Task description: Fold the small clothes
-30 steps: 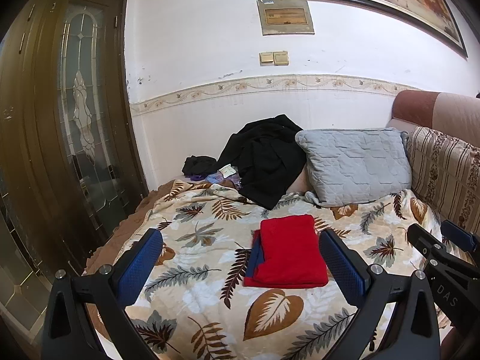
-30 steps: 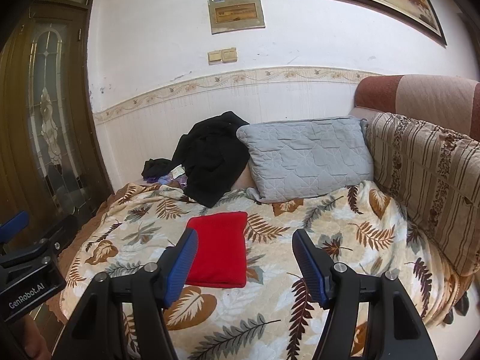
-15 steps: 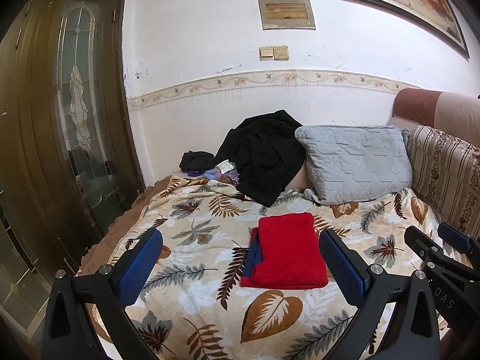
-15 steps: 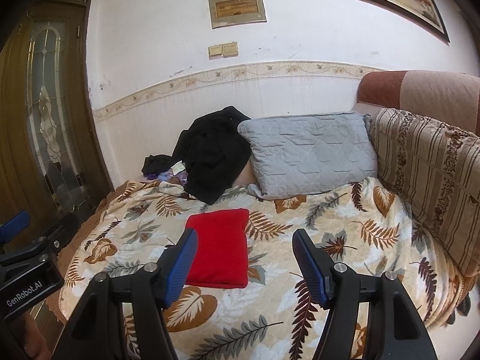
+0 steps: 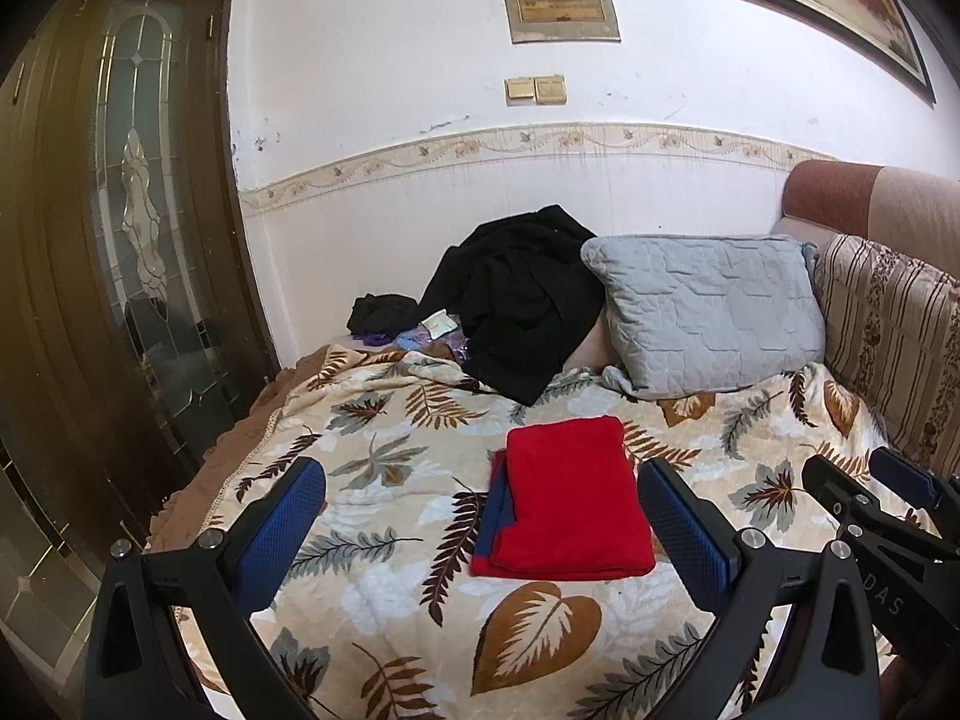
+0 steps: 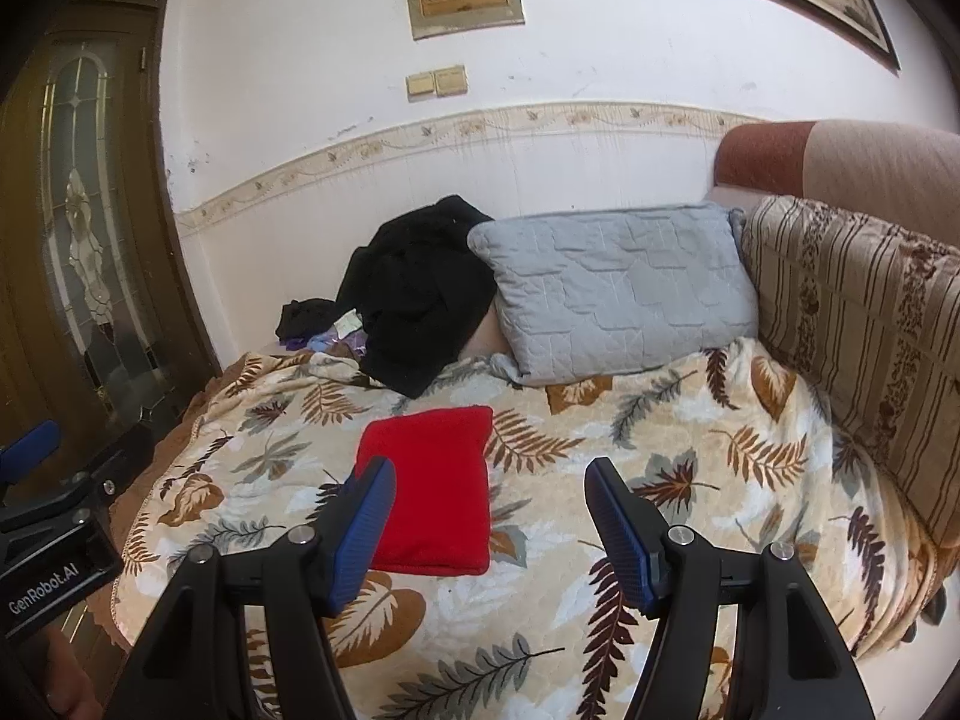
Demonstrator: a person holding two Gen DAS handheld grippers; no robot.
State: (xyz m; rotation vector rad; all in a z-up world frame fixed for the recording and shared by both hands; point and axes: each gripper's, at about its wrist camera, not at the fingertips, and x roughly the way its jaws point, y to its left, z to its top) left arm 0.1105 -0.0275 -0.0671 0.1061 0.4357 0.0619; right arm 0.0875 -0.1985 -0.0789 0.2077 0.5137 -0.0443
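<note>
On leaf blanket (image 5: 384,456): folded red garment (image 5: 570,516), blue layer, perhaps lining.

A leaf-patterned blanket (image 5: 384,468) covers the bed. At the far end, a grey quilted pillow (image 5: 702,312) leans against the wall. A black garment (image 5: 516,300) lies heaped just left of the pillow, touching it. A striped cushion (image 5: 894,336) stands along the right side. A glass-panelled wooden door (image 5: 132,228) stands at left. Two beige wall switches (image 5: 535,89) sit below a framed plaque (image 5: 561,6).
</note>
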